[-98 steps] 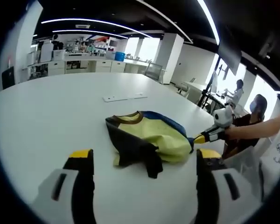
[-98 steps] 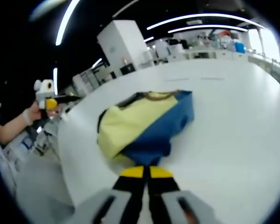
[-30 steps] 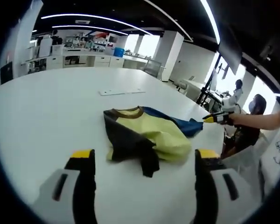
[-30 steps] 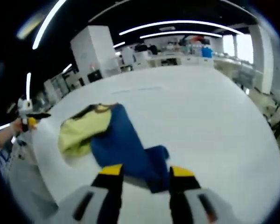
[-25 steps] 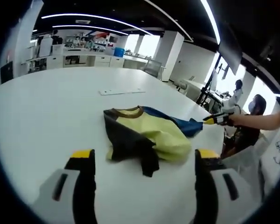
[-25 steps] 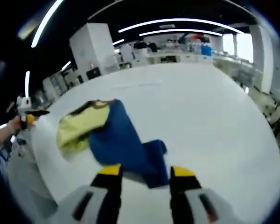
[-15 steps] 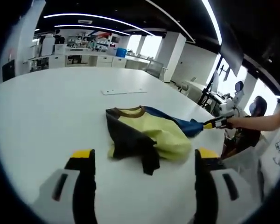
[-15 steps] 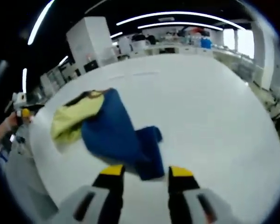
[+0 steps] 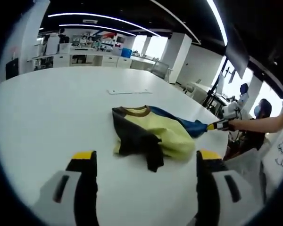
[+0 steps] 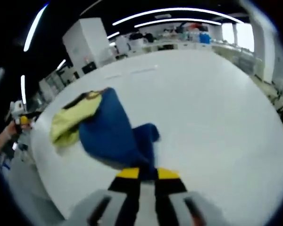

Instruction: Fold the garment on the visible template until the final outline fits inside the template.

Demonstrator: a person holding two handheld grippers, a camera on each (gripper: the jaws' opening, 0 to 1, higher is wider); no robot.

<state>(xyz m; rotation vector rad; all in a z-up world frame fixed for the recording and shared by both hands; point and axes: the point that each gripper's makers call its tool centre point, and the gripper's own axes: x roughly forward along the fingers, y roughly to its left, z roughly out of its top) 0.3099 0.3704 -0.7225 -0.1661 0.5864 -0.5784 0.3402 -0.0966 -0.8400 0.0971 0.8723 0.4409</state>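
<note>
Our left gripper (image 9: 144, 162) hovering with jaws spread wide over the white table (image 9: 47, 113), our right gripper (image 10: 147, 173) clenched on the blue edge of the garment (image 10: 108, 129), yellow, blue and dark, crumpled mid-table

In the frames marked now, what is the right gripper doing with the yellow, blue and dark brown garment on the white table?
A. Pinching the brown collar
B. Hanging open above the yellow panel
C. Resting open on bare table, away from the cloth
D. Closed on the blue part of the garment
D. In the right gripper view, the right gripper has its yellow-tipped jaws drawn together on the blue cloth of the yellow, blue and dark brown garment, which lies on the white table.
</note>
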